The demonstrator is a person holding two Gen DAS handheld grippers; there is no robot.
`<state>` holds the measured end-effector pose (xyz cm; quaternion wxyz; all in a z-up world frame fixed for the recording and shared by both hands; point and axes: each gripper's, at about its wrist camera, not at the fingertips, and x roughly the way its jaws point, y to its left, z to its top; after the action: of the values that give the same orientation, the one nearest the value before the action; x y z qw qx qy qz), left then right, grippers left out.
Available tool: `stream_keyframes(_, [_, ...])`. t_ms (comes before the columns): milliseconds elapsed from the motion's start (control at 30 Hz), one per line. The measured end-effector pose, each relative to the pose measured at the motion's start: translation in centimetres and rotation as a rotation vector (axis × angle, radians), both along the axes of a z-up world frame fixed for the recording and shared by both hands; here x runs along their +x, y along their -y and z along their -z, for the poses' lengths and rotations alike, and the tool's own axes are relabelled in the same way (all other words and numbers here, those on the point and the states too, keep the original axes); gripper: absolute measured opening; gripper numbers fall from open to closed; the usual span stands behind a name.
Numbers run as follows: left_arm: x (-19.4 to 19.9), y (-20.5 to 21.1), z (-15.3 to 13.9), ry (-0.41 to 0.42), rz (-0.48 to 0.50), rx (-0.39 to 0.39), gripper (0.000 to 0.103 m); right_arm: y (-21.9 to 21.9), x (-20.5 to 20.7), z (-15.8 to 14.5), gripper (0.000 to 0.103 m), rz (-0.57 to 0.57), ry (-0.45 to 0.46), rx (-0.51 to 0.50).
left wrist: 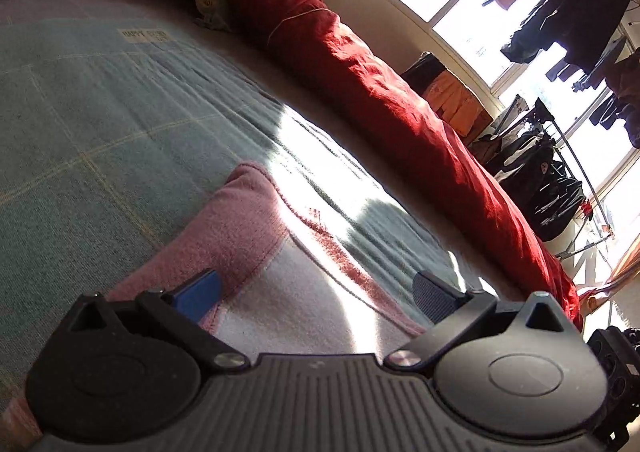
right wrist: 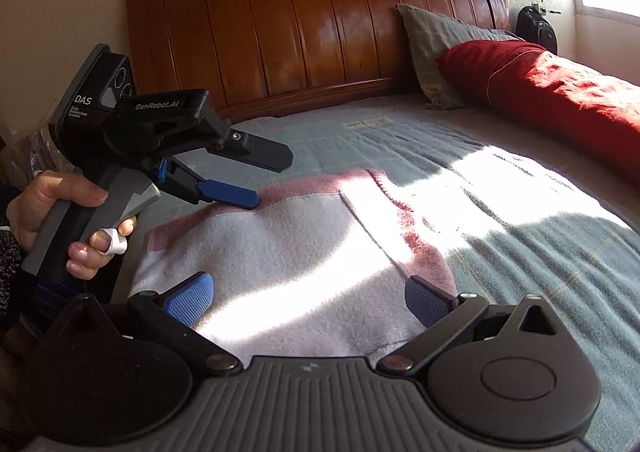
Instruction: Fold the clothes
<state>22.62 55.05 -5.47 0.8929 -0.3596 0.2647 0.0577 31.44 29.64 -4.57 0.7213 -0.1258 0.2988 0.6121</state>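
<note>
1 pink-and-white garment (right wrist: 288, 252) lies flat on the teal blanket (right wrist: 520, 252) of the bed, with pink bands at its edges; whether it is spread for folding or already part-folded, I cannot tell. Left gripper (right wrist: 262, 182) hovers wide open at its far pink edge, the lower finger nearly touching the cloth, while the right gripper (right wrist: 308, 298) gapes wide over the near white part; both hold nothing.

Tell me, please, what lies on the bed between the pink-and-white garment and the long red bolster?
Only bare teal blanket, partly in a patch of sunlight, separates the pink-and-white garment from the red bolster. Both wrist views show this.
</note>
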Motion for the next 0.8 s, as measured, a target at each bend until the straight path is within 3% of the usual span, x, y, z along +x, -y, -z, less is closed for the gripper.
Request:
stream_keyframes(67, [-0.1,-0.4,0.5,0.02,0.004,-0.016,0.102,-0.6,1.5,0.4,0.103,0.03,-0.036,-0.023])
stream_keyframes(133, [0.0,-0.3,0.3,0.012,0.01,-0.006,0.102,0.0,0.8,0.6,0.103,0.013,0.008,-0.005])
stream_keyframes(267, [-0.5,0.6,-1.0,-0.015,0.001,-0.007,0.102,1.2,-0.4,-1.7,0.103,0.024,-0.009,-0.007])
stream_keyframes(467, [-3.5,7.2,-3.1,-0.037,0.149,0.046,0.102,5.6,-3.3,-5.3,0.103,0.018,0.036,-0.029])
stream_keyframes(667, [-6.1,13.2,-2.4,-0.027,0.231,0.051,0.102,9.5,-6.2,-4.8,0.103,0.083,0.04,-0.112])
stream_keyframes(733, [-6.4,13.8,-1.9,-0.027,0.203,0.061,0.102,10.8,-7.3,-4.3,0.103,0.103,0.017,-0.123])
stream_keyframes(800, [-6.1,14.0,-0.4,-0.082,0.195,-0.002,0.102,12.1,-8.2,-3.9,0.103,0.118,-0.02,-0.12])
